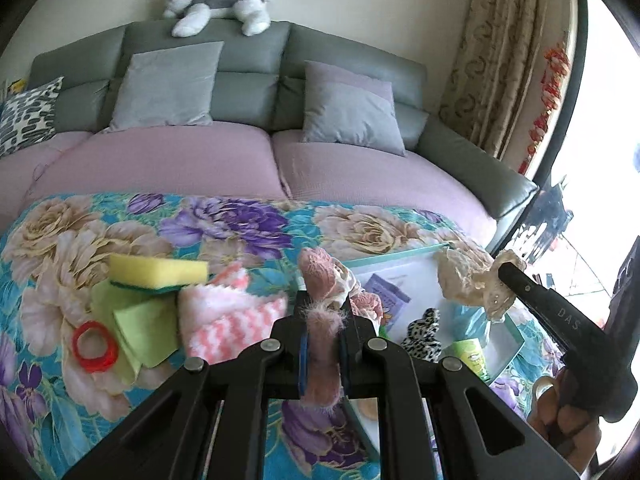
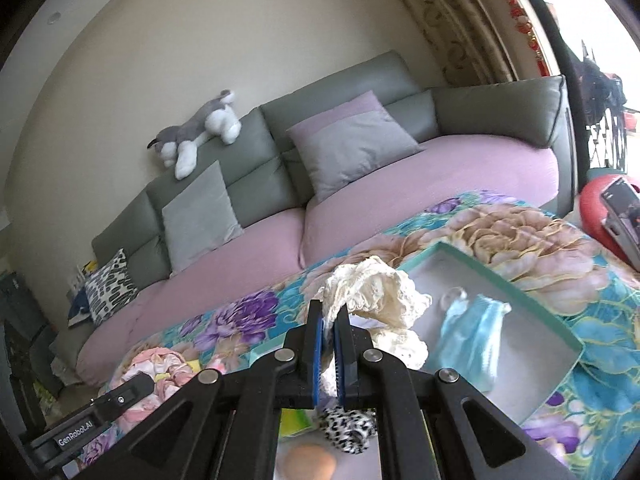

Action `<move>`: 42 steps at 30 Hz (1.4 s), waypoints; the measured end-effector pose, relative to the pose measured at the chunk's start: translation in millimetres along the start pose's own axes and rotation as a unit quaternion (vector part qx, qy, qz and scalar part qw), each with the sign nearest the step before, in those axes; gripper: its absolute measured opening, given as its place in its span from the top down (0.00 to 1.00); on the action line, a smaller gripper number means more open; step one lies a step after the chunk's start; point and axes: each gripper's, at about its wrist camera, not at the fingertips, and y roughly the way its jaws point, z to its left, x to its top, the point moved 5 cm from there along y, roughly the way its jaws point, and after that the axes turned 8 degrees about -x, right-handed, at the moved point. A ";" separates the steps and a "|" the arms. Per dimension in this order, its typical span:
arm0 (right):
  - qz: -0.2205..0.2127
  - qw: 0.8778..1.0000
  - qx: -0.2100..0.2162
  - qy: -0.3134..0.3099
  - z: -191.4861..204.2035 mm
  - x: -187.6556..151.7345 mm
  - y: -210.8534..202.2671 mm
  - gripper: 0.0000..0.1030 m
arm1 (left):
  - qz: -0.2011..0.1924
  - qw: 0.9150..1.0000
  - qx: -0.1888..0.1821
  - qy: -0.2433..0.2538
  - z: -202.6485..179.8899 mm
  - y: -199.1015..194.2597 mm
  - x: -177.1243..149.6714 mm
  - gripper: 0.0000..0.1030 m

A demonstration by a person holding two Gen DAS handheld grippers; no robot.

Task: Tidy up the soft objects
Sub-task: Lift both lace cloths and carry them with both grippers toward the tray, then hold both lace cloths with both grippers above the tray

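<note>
The left gripper [image 1: 324, 344] is pinched on a fuzzy pink plush piece [image 1: 322, 304], which stands up between its blue pads and rises over the near left edge of the teal box [image 1: 516, 336]. The right gripper [image 2: 328, 336] is clamped just as tightly on a cream lace cloth [image 2: 376, 300]; the lace bunches up past the fingertips and hangs above the box's near left part. In the left wrist view the same lace [image 1: 468, 280] dangles from the right gripper's tip at the right, with the person's fingers [image 1: 560, 412] wrapped round the handle below.

Inside the box lie a pale blue face mask [image 2: 472, 336] toward the right, a leopard-print scrunchie [image 2: 348, 424] near the front, and a green packet [image 1: 472, 356], though its label is too blurred to read. A round orange thing shows at the near edge of the right wrist view; I cannot tell what it is.

Left of the box, on the floral blanket [image 1: 60, 240], sit a pink-and-white striped cloth [image 1: 228, 316], a yellow sponge [image 1: 156, 272] atop green cloths [image 1: 140, 320], and a red ring [image 1: 94, 346].

Farther off is the grey sofa [image 1: 248, 64] with lilac seats, grey cushions [image 1: 168, 84], and a plush husky [image 1: 216, 4] lying along its back.
</note>
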 end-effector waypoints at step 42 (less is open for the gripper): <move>0.100 0.993 -0.051 0.025 -36.5 -30.8 54.2 0.94 | 0.097 0.995 -0.028 -0.001 -33.1 132.0 -31.2 0.88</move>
